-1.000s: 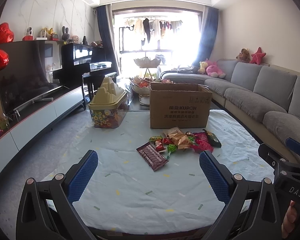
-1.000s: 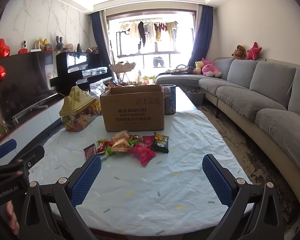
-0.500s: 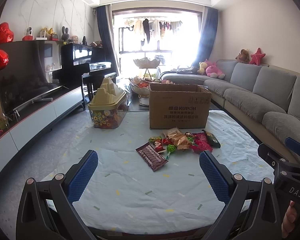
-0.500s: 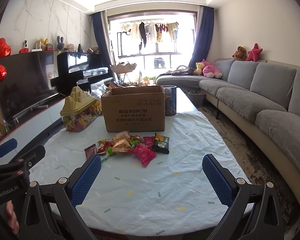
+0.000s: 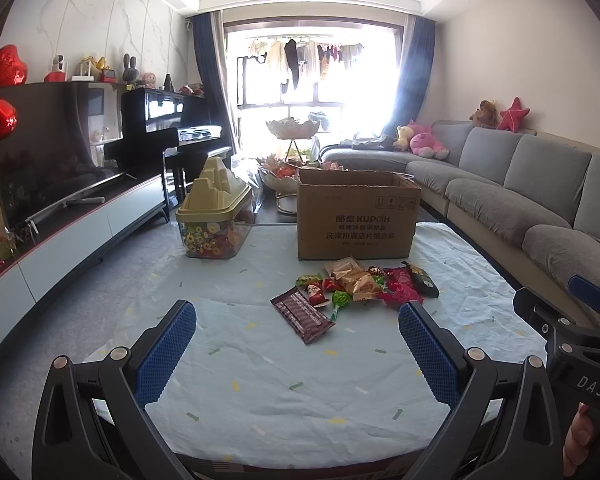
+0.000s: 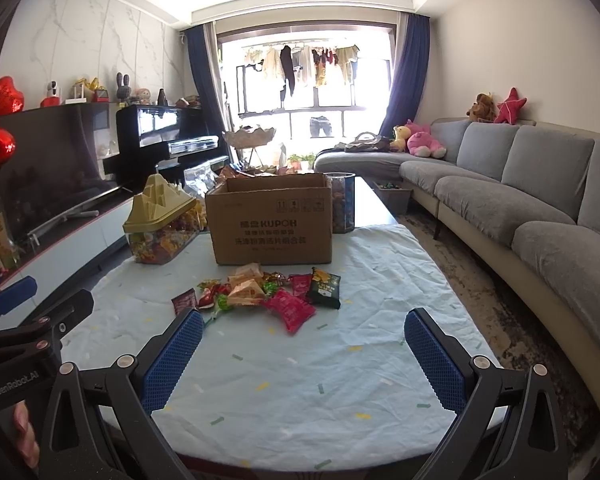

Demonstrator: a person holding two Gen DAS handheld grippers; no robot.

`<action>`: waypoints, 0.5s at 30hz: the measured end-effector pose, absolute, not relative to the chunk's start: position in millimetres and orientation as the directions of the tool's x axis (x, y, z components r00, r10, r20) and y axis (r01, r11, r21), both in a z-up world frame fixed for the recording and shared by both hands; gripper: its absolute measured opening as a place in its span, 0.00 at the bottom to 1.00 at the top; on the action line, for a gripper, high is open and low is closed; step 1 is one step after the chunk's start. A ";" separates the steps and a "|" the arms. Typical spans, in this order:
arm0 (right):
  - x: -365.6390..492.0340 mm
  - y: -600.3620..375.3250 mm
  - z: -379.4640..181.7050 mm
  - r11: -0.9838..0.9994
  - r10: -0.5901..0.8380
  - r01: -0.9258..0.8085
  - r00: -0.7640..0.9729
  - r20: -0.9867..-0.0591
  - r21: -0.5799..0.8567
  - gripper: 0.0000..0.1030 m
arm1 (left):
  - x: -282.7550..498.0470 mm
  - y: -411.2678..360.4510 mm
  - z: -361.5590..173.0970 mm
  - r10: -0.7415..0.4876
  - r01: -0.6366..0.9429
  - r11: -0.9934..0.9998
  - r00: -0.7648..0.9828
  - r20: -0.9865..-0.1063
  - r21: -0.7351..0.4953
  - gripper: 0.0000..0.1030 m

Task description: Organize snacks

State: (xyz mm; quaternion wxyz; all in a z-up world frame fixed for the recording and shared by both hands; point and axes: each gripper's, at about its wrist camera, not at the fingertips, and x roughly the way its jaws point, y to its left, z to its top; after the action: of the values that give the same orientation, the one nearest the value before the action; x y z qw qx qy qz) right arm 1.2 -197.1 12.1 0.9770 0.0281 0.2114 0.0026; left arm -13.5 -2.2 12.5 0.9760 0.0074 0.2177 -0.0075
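A pile of wrapped snacks (image 5: 360,284) lies mid-table in front of an open cardboard box (image 5: 358,220); a brown bar packet (image 5: 302,314) is its nearest piece. In the right wrist view the same pile (image 6: 260,292) shows a pink packet (image 6: 290,310) and a dark green packet (image 6: 324,288) before the box (image 6: 270,224). My left gripper (image 5: 296,352) is open and empty, held short of the pile above the table's near edge. My right gripper (image 6: 302,356) is open and empty, also short of the pile.
A clear candy tub with a yellow castle lid (image 5: 214,216) stands left of the box on the light blue tablecloth (image 5: 260,392). A clear jar (image 6: 342,206) stands behind the box's right side. A grey sofa (image 6: 520,208) runs along the right, a TV cabinet (image 5: 72,232) along the left.
Both views have crept slightly toward the pile and box. Both grippers stay open; nothing on the table has moved.
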 end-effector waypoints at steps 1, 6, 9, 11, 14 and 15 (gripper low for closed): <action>1.0 -197.1 12.0 0.998 0.016 0.007 0.911 -0.413 0.056 0.99 | -13.2 -1.7 11.7 -0.013 0.019 1.000 0.905 -0.426 0.010 1.00; 1.0 -196.0 12.6 0.998 0.017 0.006 0.911 -0.412 0.055 0.99 | -13.9 -1.7 12.1 -0.012 0.018 1.000 0.905 -0.425 0.010 1.00; 1.0 -195.8 12.7 0.998 0.017 0.006 0.911 -0.412 0.055 0.99 | -14.0 -1.5 12.0 -0.011 0.017 1.000 0.905 -0.425 0.010 1.00; 0.8 -195.8 12.4 0.998 0.017 0.007 0.911 -0.412 0.056 0.99 | -13.9 -1.3 11.5 -0.013 0.019 1.000 0.905 -0.425 0.009 1.00; 1.5 -193.9 13.5 0.998 0.021 0.003 0.910 -0.414 0.056 0.99 | -14.6 -2.0 14.3 -0.014 0.019 1.000 0.905 -0.426 0.009 1.00; 1.4 -192.6 14.2 0.998 0.022 0.002 0.910 -0.414 0.056 0.99 | -14.9 -2.1 14.6 -0.013 0.019 1.000 0.905 -0.425 0.009 1.00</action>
State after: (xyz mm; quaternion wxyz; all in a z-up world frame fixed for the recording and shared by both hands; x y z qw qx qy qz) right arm 1.4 -192.6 14.2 0.9768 0.0275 0.2122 0.0051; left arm -14.9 -2.1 14.6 0.9759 0.0063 0.2177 -0.0083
